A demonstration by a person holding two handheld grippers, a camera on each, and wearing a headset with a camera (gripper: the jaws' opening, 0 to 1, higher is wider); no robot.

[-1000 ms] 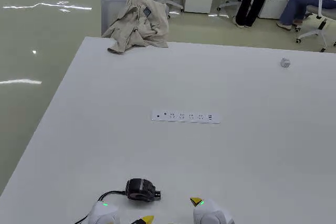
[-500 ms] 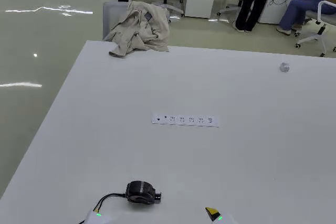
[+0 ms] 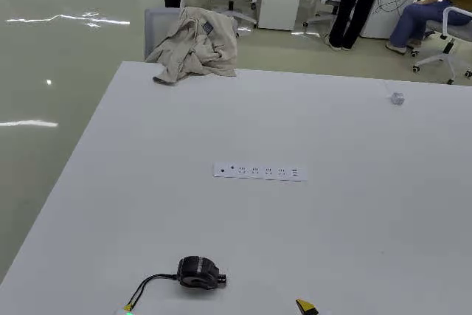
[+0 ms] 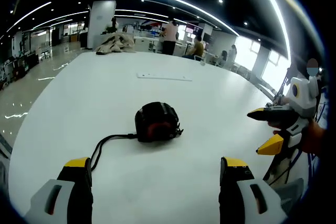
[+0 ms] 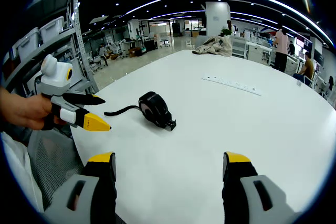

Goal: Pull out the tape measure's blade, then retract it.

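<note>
Both the left gripper (image 4: 156, 163) and the right gripper (image 5: 169, 157) have drawn back since a second ago; the white table (image 3: 354, 219) bears the black tape measure (image 3: 199, 272) near its front edge, blade in; the gripper views add what the head view crops: both pairs of jaws spread wide, empty, short of it.

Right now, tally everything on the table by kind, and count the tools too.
Tape measure: 1
Power strip: 1
Jacket: 1
Small grey object: 1
Tools: 2, left tool and right tool
Total: 6
</note>
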